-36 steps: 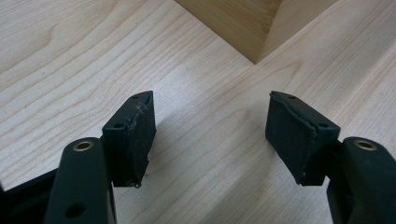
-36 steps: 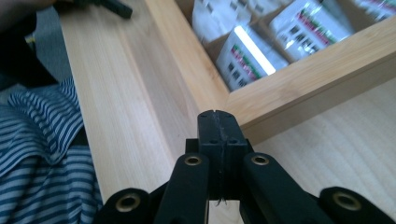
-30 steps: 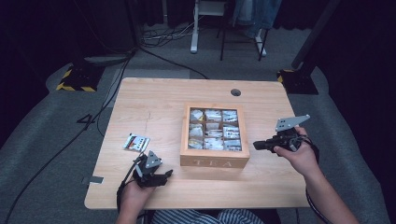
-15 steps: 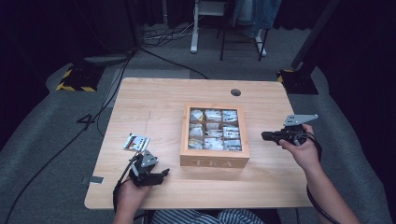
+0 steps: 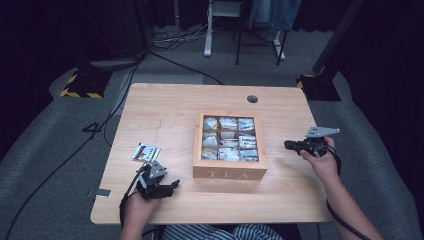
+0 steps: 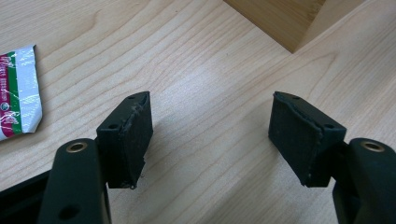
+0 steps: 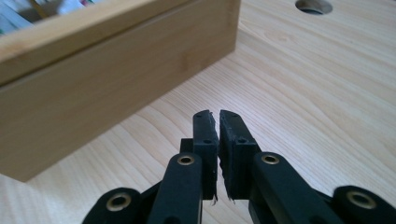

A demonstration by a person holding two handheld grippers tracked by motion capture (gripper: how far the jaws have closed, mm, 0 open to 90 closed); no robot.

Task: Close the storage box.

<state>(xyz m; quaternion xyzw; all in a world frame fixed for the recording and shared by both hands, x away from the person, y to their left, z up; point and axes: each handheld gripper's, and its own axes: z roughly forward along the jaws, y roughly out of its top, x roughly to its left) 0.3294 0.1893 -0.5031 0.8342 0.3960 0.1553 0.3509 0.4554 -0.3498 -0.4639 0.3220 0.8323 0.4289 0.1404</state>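
Note:
A wooden tea box point(image 5: 229, 173) with a clear lid stands mid-table, with tea packets in its compartments. Its side wall point(image 7: 107, 79) fills the upper left of the right gripper view. A loose tea packet point(image 5: 146, 152) lies on the table left of the box; the same packet point(image 6: 17, 91) sits at the left edge of the left gripper view. My left gripper point(image 5: 172, 184) rests low near the front edge, left of the box, open with nothing between its jaws point(image 6: 212, 135). My right gripper point(image 5: 288, 145) hovers just right of the box, pointing at it, shut and empty point(image 7: 217, 116).
The box's front corner point(image 6: 285, 23) lies ahead of the left gripper. A round cable hole point(image 5: 252, 99) sits at the table's back right, also seen as a hole point(image 7: 314, 5) in the right gripper view. Cables, a hazard-striped base point(image 5: 79, 86) and chair legs stand on the floor behind.
My right gripper has drifted right and a little toward the person, away from the box. My left gripper has slid slightly toward the front edge.

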